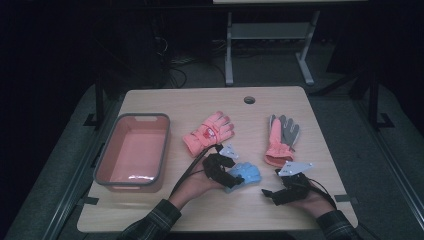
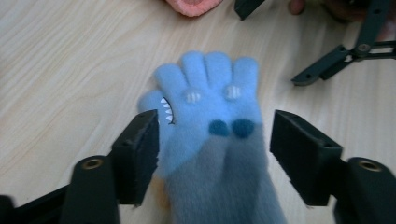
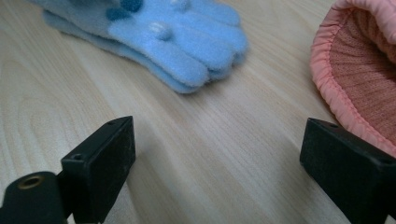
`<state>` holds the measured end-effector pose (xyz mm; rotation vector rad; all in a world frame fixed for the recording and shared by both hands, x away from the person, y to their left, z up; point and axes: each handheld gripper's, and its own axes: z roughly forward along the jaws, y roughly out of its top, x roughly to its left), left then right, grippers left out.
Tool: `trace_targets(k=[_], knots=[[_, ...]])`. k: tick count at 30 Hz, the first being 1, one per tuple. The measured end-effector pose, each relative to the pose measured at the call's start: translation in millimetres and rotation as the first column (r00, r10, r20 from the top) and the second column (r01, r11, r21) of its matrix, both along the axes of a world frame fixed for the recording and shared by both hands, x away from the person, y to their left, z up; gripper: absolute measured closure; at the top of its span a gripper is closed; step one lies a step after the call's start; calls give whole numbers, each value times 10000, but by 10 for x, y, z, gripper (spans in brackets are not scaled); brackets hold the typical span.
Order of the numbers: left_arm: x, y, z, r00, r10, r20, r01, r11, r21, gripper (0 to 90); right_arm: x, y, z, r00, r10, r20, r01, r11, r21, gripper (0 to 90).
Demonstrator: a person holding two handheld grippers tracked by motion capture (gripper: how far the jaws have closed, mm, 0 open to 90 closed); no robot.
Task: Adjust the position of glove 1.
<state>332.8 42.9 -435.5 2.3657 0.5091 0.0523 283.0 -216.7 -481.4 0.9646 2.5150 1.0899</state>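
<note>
A small light-blue glove (image 1: 246, 173) with a grey cuff lies flat on the wooden table (image 1: 200, 205), near its front. My left gripper (image 1: 232, 179) reaches over it from the left. In the left gripper view the glove (image 2: 210, 112) lies palm-side up between the jaws of my left gripper (image 2: 215, 144), which stand apart on either side of the cuff; the right pad is clear of the fabric. My right gripper (image 1: 268, 194) rests low to the glove's right, open (image 3: 217, 158) over bare wood, with the glove's fingers (image 3: 187, 42) ahead of it.
A pink glove (image 1: 207, 132) lies behind the blue one. A pink and grey glove (image 1: 280, 140) lies at the right, its cuff (image 3: 359, 65) close to my right gripper. A pink basin with a grey rim (image 1: 142, 116) stands at the left.
</note>
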Motion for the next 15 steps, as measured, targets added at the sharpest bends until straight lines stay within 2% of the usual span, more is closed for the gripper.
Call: trace_targets(k=[4,10,15], knots=[[39,-78,-72,9999,102,65,-105,9991,412,212,0,0,0,10000,0,3,0,10000,-3,100],[67,-149,-166,9999,89,-148,-79,9978,656,183,0,0,0,10000,-1,0,1,10000,-2,100],[66,-183,-220,10000,52,-66,-46,9966,822,183,0,0,0,10000,-4,-5,4,10000,-1,100]])
